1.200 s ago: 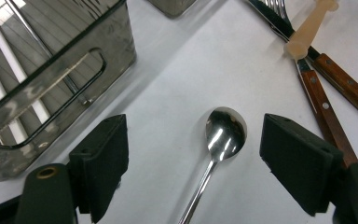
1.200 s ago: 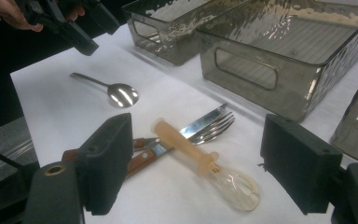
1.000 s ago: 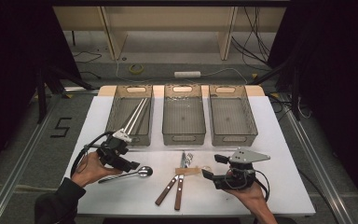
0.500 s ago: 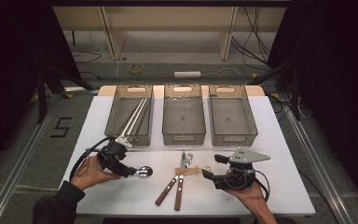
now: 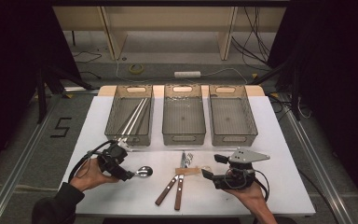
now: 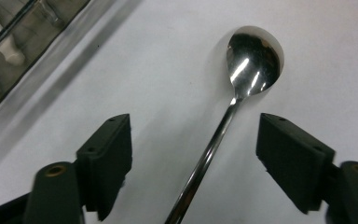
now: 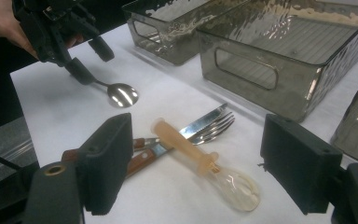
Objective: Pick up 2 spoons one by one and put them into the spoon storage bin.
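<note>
Dark room around a white table (image 5: 279, 140); shelving and loose cables on the floor beyond its far edge. I see three smoky clear bins in a row along the far half.

Left bin (image 5: 131, 114) holds long light-coloured utensils lying lengthwise. Middle bin (image 5: 183, 119) and right bin (image 5: 232, 120) look bare from above.

Near left: my left gripper (image 5: 129, 176) sits low over the spoon (image 5: 142, 171). The spoon is polished metal with a rounded bowl catching bright glints and a thin straight handle; it lies flat on the table, bowl pointing right in the high view. In the left gripper view the handle (image 6: 205, 158) runs up between the two black jaws, which stand wide on either side with clear gaps, no pad touching it. The jaws have just been closing a little.

Centre near: a knife and fork with wooden handles (image 5: 171, 186), tips close together, and across them a pale plastic spoon (image 7: 200, 163) with a tan handle and clear bowl.

Near right: my right gripper (image 5: 210, 167), jaws apart, holding nothing, aimed at that plastic spoon.
</note>
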{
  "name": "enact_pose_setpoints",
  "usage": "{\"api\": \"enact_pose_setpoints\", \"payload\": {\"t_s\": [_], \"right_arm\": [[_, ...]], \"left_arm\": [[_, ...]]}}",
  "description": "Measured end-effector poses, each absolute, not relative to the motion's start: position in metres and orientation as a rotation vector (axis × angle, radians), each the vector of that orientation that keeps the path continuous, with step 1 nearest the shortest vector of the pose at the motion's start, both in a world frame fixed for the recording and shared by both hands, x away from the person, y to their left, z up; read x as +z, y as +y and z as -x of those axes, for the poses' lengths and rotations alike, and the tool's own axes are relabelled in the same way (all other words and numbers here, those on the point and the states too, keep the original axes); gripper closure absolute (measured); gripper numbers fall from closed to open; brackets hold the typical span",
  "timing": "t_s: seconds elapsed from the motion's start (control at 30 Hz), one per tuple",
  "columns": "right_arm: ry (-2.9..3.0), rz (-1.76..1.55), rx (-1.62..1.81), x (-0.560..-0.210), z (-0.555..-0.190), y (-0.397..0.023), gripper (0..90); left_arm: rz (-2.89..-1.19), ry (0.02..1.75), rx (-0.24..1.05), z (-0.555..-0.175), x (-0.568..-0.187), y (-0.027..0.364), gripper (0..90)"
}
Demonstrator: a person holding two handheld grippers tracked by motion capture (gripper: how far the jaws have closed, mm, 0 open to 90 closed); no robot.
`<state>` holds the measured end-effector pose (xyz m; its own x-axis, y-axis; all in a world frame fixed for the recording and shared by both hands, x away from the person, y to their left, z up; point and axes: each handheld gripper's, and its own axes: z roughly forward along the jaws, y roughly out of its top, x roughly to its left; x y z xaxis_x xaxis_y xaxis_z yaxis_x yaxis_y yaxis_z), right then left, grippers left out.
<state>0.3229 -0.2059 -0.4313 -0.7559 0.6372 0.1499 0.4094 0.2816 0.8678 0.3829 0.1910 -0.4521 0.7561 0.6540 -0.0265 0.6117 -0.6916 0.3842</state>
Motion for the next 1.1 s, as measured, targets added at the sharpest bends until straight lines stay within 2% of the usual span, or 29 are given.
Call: {"api": "enact_pose_setpoints", "payload": {"t_s": [0.57, 0.9, 1.1], "right_arm": [[2.329, -0.969, 1.451, -0.432, -0.323, -0.204, 26.4], [2.328, -0.970, 1.447, -0.432, -0.323, -0.204, 26.4], [2.328, -0.969, 1.444, -0.432, -0.322, -0.205, 26.4]], "left_arm": [[-2.699, 0.830, 0.103, -0.377, -0.461, 0.186, 61.2], [-2.731, 0.782, 0.118, -0.379, -0.465, 0.181, 75.7], [-2.754, 0.721, 0.124, -0.378, -0.465, 0.179, 80.0]]}}
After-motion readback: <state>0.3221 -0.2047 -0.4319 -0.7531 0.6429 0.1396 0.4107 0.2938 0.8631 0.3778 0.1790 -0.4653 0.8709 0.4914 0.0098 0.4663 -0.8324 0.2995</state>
